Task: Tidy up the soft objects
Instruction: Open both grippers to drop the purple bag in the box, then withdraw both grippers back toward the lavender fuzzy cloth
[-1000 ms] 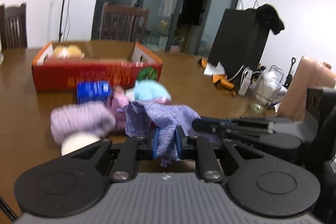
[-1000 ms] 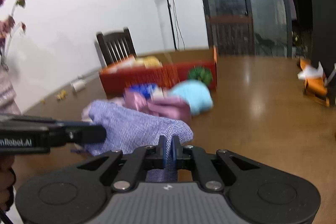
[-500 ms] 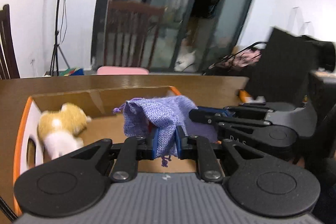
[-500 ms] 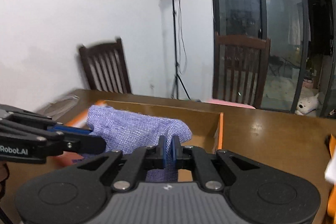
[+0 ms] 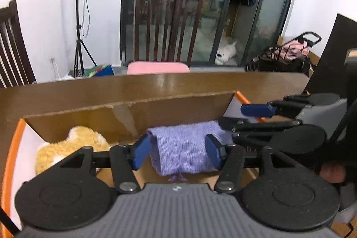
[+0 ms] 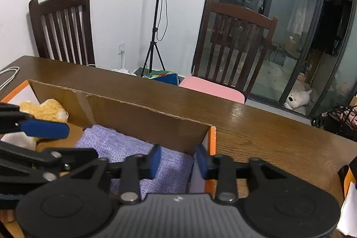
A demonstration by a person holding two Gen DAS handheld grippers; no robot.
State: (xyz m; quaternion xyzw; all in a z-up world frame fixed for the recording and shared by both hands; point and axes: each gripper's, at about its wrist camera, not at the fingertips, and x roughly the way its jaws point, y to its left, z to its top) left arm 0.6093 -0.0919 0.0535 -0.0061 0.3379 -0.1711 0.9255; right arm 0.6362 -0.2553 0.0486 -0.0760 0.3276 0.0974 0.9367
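A purple knitted cloth [image 5: 185, 148] lies inside the open cardboard box [image 5: 125, 113] with orange edges. My left gripper [image 5: 177, 152] is open, its blue pads on either side of the cloth with gaps. My right gripper [image 6: 177, 161] is open above the box's right end, with the cloth [image 6: 133, 148] under its left finger. A yellow and white plush toy [image 5: 67, 146] lies in the box's left part; it also shows in the right wrist view [image 6: 44, 110]. Each gripper shows in the other's view.
The box [image 6: 142, 117] stands on a brown wooden table [image 6: 267, 137]. Dark wooden chairs [image 5: 167, 26] stand behind the table, one with a pink seat cushion [image 6: 212, 90]. A light stand [image 6: 156, 26] is by the wall.
Both grippers carried the purple cloth from the table over into the box, then opened. The cloth now rests in the box.
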